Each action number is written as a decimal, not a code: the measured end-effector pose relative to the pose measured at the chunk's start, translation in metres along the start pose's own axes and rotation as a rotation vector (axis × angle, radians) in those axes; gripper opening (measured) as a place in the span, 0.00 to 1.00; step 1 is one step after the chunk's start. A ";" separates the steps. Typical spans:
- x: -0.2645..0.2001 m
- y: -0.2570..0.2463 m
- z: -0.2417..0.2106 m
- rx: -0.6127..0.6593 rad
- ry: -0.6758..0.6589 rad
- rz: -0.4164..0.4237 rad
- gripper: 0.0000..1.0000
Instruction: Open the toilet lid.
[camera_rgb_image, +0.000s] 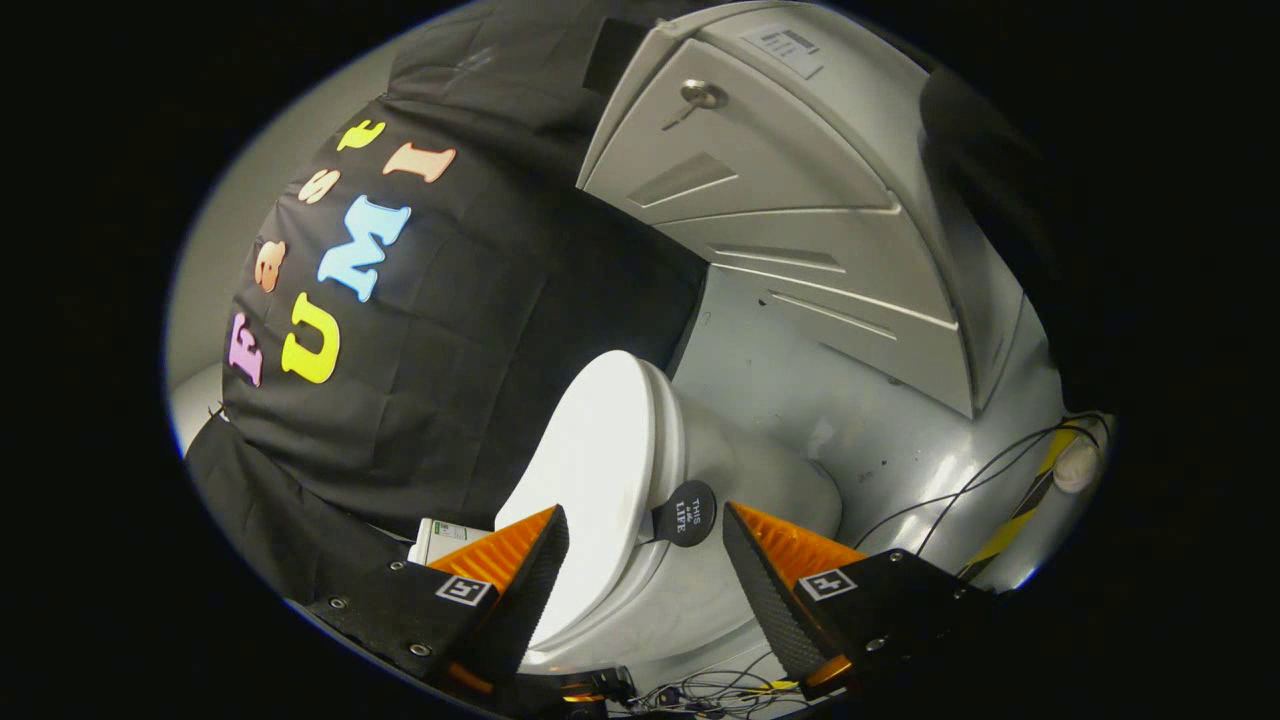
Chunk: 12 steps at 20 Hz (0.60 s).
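Note:
The white toilet (745, 500) shows tilted, since I am rolled to one side. Its white lid (595, 470) lies down on the bowl. A round black tab (686, 513) sticks out from the lid's rim. My gripper (645, 522) is open, and the lid's rim and the tab lie in the gap just ahead of the fingertips. One finger (530, 570) overlaps the lid's top face and the other finger (765, 580) stands on the bowl's side. Neither finger visibly presses on the lid or the tab.
A grey cabinet (780, 200) with a keyed door stands beyond the toilet. Black cables (960, 495) and a yellow-and-black strip (1020, 520) run over the grey floor (800, 370). A small white box (445, 538) sits beside the toilet by the black cloth wall (470, 330).

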<state>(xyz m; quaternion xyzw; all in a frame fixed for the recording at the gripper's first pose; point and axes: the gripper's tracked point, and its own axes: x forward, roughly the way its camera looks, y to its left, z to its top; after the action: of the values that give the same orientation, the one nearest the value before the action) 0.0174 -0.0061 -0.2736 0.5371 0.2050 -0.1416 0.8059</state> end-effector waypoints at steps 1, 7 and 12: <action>0.002 -0.003 -0.001 0.019 0.004 -0.008 0.96; 0.014 -0.025 -0.016 0.150 0.050 -0.056 0.95; 0.031 -0.023 -0.035 0.198 0.101 -0.071 0.94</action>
<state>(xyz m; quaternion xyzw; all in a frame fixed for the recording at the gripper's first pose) 0.0278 0.0174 -0.3193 0.6129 0.2494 -0.1624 0.7320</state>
